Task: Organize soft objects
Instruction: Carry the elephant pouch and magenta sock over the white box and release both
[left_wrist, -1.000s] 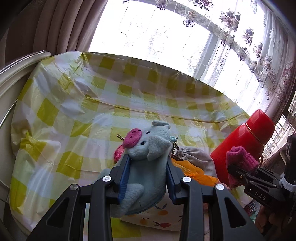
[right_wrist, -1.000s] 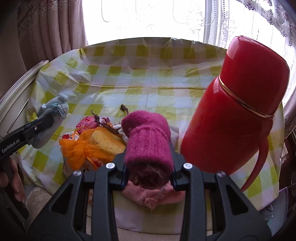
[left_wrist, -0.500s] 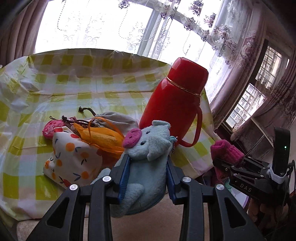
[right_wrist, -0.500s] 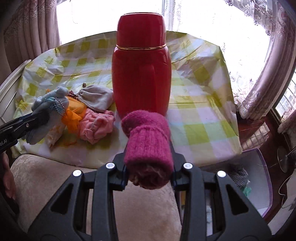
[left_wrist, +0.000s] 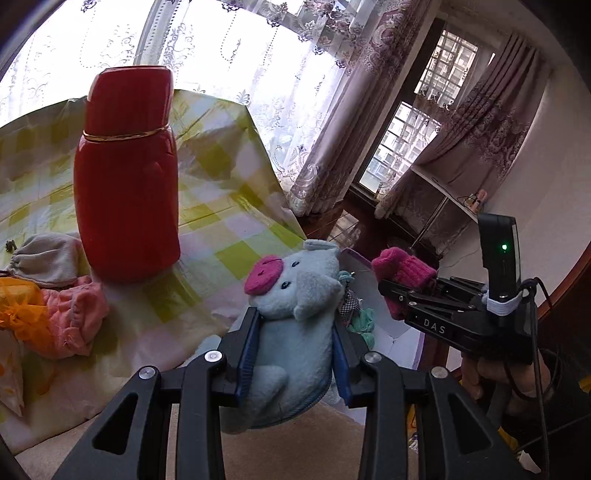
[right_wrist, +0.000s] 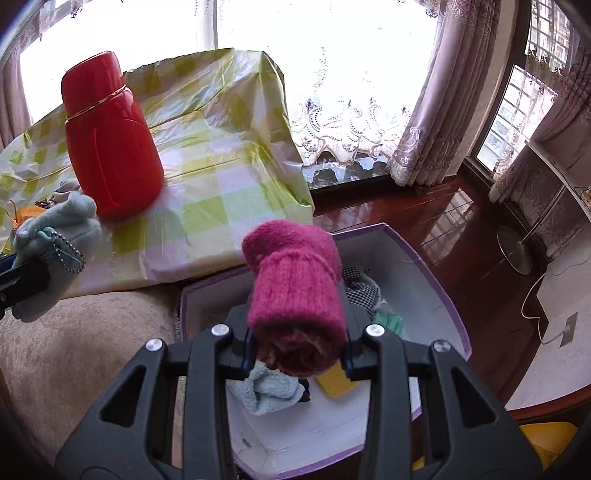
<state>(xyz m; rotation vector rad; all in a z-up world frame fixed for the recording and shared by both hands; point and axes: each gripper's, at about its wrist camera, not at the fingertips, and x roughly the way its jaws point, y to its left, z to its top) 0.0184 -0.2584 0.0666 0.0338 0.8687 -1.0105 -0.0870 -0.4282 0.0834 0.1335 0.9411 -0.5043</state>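
The left gripper (left_wrist: 293, 354) was clamped on a pale blue plush toy (left_wrist: 295, 314), held past the table's edge. The right gripper (right_wrist: 295, 350) squeezed a rolled pink knit sock (right_wrist: 295, 291) above an open white box (right_wrist: 436, 295) holding cloths. Farther off, a red flask (left_wrist: 125, 184) stood on the checked tablecloth (left_wrist: 229, 206) beside small pouches (left_wrist: 70, 317).

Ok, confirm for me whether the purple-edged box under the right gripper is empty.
No: in the right wrist view the purple-edged box already holds a light blue cloth, a checked fabric, a green piece and something yellow.
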